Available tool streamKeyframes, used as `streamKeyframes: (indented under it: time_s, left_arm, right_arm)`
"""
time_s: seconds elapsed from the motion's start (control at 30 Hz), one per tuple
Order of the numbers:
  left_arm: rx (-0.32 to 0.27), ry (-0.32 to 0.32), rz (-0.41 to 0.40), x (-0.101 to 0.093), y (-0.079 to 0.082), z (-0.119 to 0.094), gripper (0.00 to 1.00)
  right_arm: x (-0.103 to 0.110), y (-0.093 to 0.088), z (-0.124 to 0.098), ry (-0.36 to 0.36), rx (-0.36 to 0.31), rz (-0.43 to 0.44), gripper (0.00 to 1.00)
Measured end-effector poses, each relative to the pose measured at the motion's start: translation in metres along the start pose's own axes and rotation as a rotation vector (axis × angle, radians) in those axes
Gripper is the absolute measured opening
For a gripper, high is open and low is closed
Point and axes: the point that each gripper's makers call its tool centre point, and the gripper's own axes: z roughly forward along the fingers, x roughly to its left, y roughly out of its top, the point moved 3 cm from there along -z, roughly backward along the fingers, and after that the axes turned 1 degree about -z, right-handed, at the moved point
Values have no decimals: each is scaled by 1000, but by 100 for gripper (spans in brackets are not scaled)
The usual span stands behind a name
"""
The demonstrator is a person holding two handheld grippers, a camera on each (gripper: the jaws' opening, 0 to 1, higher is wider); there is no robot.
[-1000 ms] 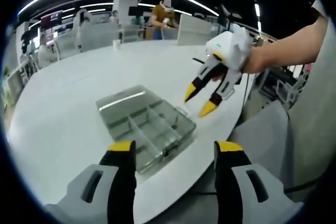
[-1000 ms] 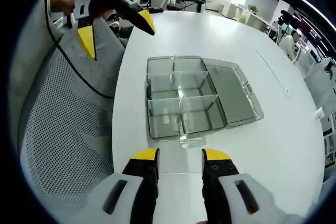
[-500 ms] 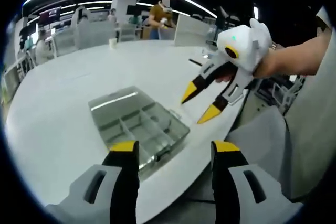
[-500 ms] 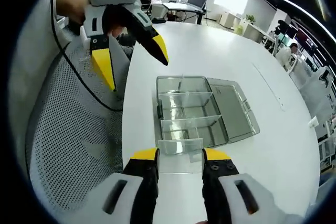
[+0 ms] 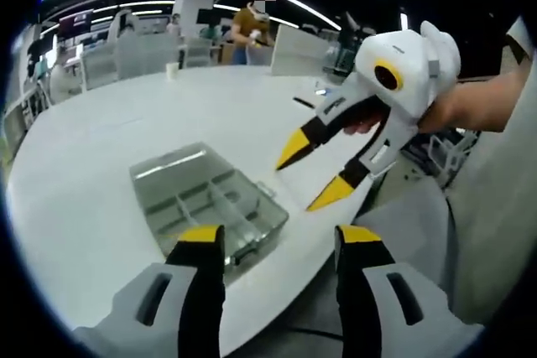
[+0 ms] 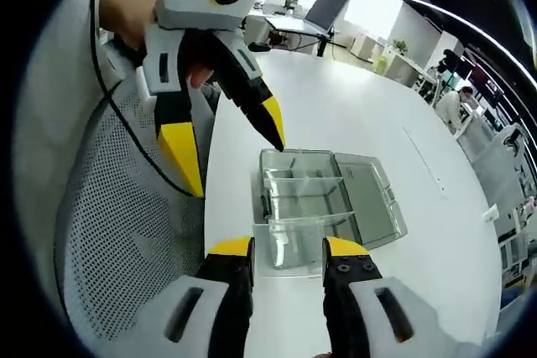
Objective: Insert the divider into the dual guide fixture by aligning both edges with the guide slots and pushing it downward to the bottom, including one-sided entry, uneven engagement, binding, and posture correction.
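White and broad, the round table [image 5: 101, 123] sat in an open office with ceiling strip lights, desks, chairs and a person standing at the far side. On the table lay the dual guide fixture [image 6: 319, 199], a clear plastic compartment box with its lid [image 6: 369, 199] folded flat open beside it; no brand, label or writing could be read anywhere. In the right gripper view, the right gripper [image 6: 288, 251] rose from the bottom with yellow-tipped jaws slightly apart, and the divider [image 6: 288, 245], a clear flat plastic panel, stood between them just at the near edge of the fixture; whether the jaws pinched it could not be told. The left gripper [image 6: 231, 153] came in from the upper left of that view, held in a hand [image 6: 122, 14], its jaws spread and its tips hovering above the table edge and the fixture's near corner. In the left gripper view, the left gripper's own jaws were spread wide at the bottom, the fixture lay ahead near the table edge, and the right gripper hung above it to the right. A grey mesh chair [image 6: 126, 232] stood beside the table.
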Motion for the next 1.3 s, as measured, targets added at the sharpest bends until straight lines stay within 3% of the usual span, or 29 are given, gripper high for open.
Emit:
streamKeyframes:
  time_s: [0.53, 1.3]
  left_arm:
    - [-42, 0, -48, -1, 12, -7, 49]
    - [-113, -24, -158, -2, 25, -14, 44]
  right_arm:
    - [4, 19, -13, -33, -33, -41, 27]
    - [6, 45, -25, -100, -80, -163, 27]
